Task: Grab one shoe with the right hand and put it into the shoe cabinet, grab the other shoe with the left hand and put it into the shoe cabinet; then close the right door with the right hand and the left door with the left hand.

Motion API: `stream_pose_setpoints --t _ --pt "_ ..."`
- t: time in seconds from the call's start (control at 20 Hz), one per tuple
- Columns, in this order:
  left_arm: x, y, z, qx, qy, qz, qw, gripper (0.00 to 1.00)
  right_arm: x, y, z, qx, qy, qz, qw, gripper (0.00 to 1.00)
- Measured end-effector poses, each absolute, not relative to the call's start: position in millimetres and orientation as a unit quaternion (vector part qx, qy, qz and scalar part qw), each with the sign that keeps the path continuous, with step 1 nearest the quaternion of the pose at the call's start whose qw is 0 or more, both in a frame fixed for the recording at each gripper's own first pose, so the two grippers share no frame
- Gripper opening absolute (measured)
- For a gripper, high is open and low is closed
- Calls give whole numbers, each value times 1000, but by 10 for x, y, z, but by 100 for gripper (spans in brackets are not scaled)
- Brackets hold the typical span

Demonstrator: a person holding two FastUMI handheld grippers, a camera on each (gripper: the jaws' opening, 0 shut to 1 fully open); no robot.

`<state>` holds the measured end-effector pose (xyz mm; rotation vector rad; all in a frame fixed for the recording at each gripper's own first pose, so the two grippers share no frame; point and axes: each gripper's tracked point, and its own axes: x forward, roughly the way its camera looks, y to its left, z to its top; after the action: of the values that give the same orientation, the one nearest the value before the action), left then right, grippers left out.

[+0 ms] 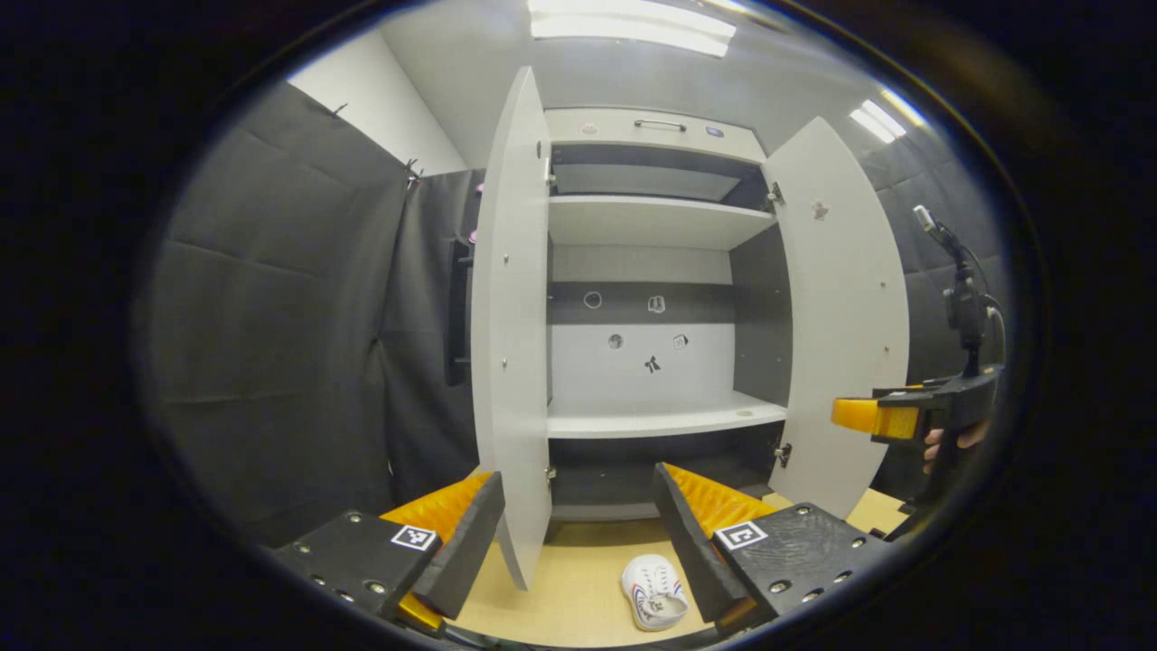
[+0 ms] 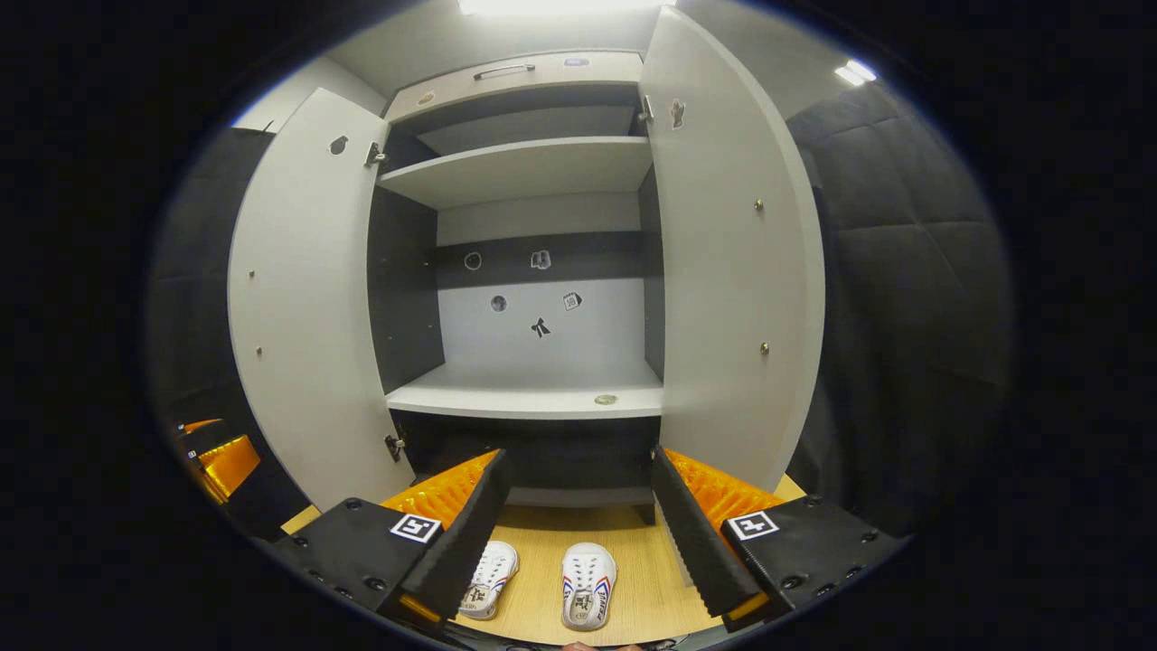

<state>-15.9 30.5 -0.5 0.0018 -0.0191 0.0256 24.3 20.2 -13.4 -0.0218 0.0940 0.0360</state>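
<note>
Lying side by side on the pale wooden floor, two white shoes sit just in front of the shoe cabinet, toes pointing toward it: the left shoe and the right shoe, near each other but apart. In the left gripper view one shoe shows between the near tongs, close to the inner face of the right-hand finger.

Both cabinet doors stand wide open. The left door and the right door flank the opening; in the left gripper view the left door's edge rises directly ahead, partly blocking the near side of the interior. Inside, the lower shelf carries a small round disc near its front edge, and the upper shelf is bare. Small stickers dot the back panel.

The right tongs are released, spread wide above the shoes, grasping nothing. The left tongs are likewise spread apart and hold nothing. Dark padded cloth lines the booth on both sides.
</note>
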Motion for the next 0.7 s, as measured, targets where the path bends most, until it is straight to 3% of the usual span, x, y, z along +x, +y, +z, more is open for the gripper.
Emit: stream_pose_setpoints --t 0.3,0.7 --pt "-189 368 -140 7 5 20 1000 94 488 416 -685 -29 99 64 993 99" --pt "-299 592 -460 13 39 60 997 95 915 460 -1968 -25 220 81 972 98"
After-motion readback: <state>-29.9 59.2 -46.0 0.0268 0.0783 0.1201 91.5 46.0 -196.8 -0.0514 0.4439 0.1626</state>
